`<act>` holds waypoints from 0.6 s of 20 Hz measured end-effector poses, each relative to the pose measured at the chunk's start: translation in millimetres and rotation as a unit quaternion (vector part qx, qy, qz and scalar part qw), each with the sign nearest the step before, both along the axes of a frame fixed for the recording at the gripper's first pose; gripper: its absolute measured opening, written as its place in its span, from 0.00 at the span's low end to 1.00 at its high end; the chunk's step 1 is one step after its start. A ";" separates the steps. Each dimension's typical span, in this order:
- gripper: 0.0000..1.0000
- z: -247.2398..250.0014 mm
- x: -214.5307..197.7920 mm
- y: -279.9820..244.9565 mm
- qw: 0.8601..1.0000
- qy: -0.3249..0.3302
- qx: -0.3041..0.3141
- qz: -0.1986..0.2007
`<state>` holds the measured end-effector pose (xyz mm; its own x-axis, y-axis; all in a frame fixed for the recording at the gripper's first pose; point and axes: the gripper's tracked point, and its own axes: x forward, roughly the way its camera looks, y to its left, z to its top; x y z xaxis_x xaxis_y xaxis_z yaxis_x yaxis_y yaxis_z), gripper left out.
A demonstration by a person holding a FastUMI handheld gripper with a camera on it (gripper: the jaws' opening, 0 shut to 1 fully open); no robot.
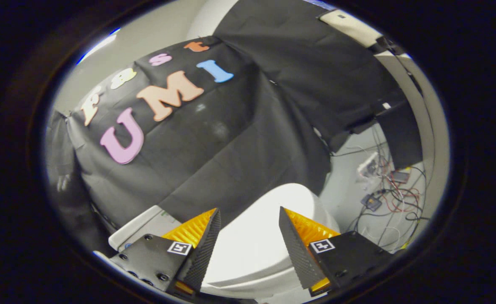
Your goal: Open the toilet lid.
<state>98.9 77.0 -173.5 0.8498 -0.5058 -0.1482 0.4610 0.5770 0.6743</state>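
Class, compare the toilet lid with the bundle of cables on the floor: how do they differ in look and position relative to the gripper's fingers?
The toilet lid is one smooth, white, rounded surface; the cables are thin, tangled strands, dark and red. The lid lies between and just ahead of the open gripper; the cables lie beyond the fingers, off to one side on the floor. Neither is touched by the fingers.

No readable text, brand or number showing apart from booth wall lettering. Square black-and-white coded markers sitting on both fingers (207, 249) of gripper (250, 211), fingers standing apart; no characters legible on them. Small label on toilet tank (140, 230) blurring out, too small to read.
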 end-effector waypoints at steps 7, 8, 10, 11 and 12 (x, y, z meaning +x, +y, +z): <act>0.86 -77.2 -24.9 -0.2 0.991 0.023 0.117 -0.067; 0.86 -86.4 -23.7 3.6 0.989 0.027 0.130 -0.065; 0.87 -103.1 -17.9 6.7 0.986 0.037 0.154 -0.058; 0.87 -110.3 -17.5 10.7 0.984 0.040 0.166 -0.055; 0.86 -115.4 -14.9 12.0 0.982 0.040 0.177 -0.052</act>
